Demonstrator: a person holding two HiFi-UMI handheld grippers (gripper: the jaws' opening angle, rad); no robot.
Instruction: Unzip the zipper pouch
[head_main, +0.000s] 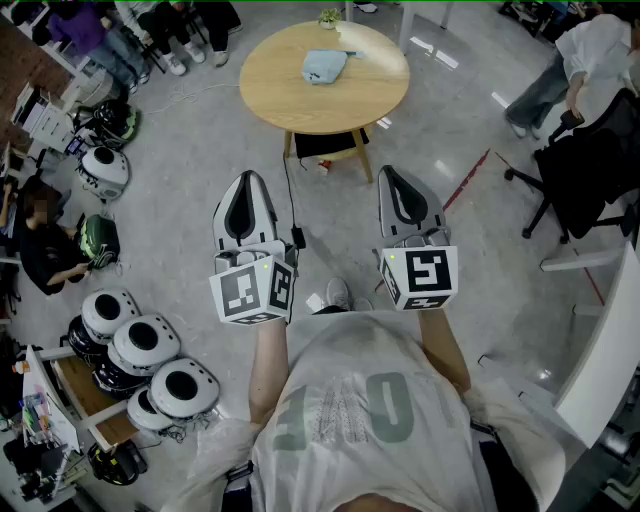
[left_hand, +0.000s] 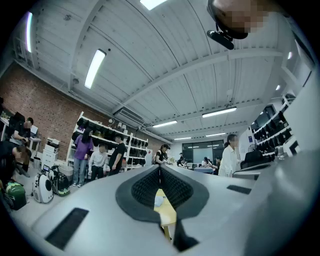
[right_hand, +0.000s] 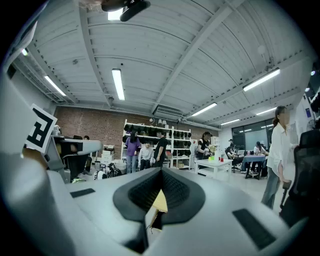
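Note:
A light blue zipper pouch (head_main: 324, 66) lies on the round wooden table (head_main: 290, 95) at the top of the head view, well ahead of both grippers. My left gripper (head_main: 247, 183) and right gripper (head_main: 393, 177) are held side by side over the floor, short of the table's near edge, both shut with nothing in them. In the left gripper view the jaw tips meet and a sliver of the pouch (left_hand: 158, 201) and table (left_hand: 167, 214) shows in the gap behind them. The right gripper view shows only a slice of the table (right_hand: 160, 202) between its closed jaws.
Several white helmets (head_main: 145, 350) sit on a low rack at the left, with more gear along the left wall. A black office chair (head_main: 585, 170) stands at the right. Several people stand near the shelves and a small potted plant (head_main: 329, 17) sits on the table's far edge.

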